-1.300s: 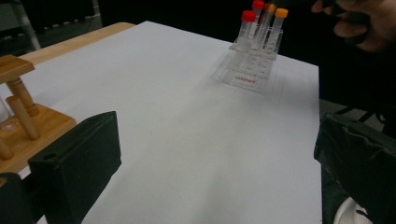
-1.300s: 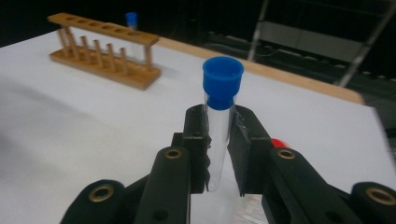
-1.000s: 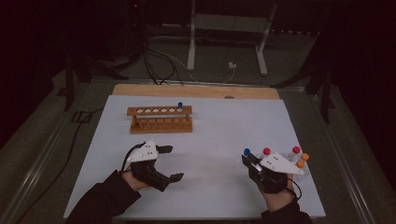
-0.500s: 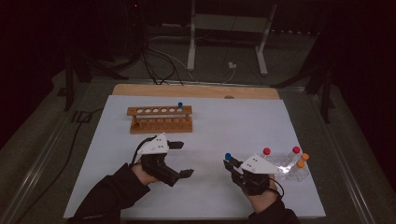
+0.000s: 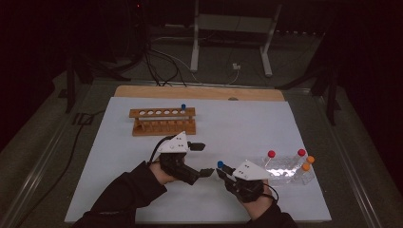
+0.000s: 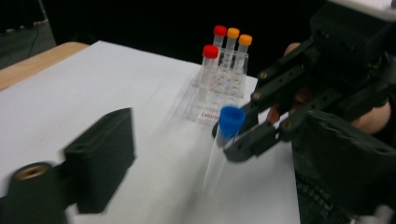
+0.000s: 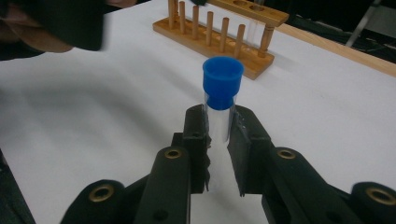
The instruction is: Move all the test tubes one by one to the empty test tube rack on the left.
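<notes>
One clear test tube (image 7: pixel 218 119) with a bright blue cap stands upright between the pads of the right gripper (image 5: pixel 224 173), which are clamped on its glass just below the cap, above the white mat (image 5: pixel 237 128) near the middle of its front edge. Just beside it, the left gripper (image 5: pixel 202 159) has its jaws apart with nothing between them; they have just been closing. Toward the mat's back edge sits the wooden rack (image 5: pixel 163 121), and near its right edge a clear rack (image 5: pixel 285 168) of red- and orange-capped tubes
</notes>
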Tool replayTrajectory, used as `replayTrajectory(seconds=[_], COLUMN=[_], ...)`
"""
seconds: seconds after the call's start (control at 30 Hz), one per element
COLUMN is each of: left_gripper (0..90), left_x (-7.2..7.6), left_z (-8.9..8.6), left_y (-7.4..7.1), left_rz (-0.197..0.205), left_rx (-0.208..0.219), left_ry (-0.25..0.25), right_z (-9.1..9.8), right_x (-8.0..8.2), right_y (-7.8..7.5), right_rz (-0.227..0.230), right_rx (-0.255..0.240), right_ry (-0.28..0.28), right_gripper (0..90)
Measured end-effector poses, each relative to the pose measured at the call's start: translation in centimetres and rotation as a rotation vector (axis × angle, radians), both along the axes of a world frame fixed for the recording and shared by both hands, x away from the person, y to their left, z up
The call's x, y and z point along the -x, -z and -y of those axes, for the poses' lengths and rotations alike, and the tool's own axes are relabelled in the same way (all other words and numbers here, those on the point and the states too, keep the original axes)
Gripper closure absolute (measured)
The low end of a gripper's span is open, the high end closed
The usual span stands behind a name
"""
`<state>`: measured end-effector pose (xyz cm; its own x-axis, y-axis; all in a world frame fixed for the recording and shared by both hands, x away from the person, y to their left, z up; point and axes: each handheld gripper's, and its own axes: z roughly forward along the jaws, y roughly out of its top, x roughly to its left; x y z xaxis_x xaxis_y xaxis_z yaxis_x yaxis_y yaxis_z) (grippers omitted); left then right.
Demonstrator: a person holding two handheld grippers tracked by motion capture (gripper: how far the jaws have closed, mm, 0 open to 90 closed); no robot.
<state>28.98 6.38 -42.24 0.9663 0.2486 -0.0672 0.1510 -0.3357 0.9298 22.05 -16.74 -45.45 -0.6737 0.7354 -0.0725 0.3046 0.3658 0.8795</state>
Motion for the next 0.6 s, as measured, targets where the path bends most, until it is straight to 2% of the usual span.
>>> replayTrajectory(seconds=[0.03,0.27,0.37,0.47,0.5,0.6], left_gripper=[17.0,36.2,43.2,50.8,56.8,62.0], left_x=[-0.1,-0.1,0.1,0.0,0.0,-0.2], left_z=[0.3,1.9,2.5,2.9,2.9,2.9], left_y=[0.0,0.2,0.4,0.6,0.7,0.8], left_rz=[0.002,0.013,0.028,0.035,0.037,0.044], left_rx=[-0.004,-0.009,-0.026,-0.042,-0.045,-0.036], left_ry=[0.004,0.028,0.032,0.036,0.039,0.046], right_z=[0.0,0.1,0.2,0.3,0.3,0.4], right_x=[0.0,0.0,-0.1,0.0,-0.1,-0.1], right_y=[0.0,-0.1,-0.1,-0.2,-0.2,-0.2], right_rz=[0.000,-0.002,0.003,0.007,0.003,0.002], right_rx=[0.000,-0.004,-0.003,-0.006,-0.006,-0.007], right_ry=[-0.001,-0.001,0.000,0.004,0.005,0.007], right_gripper=[76.5,76.5,76.5,76.5,76.5,76.5])
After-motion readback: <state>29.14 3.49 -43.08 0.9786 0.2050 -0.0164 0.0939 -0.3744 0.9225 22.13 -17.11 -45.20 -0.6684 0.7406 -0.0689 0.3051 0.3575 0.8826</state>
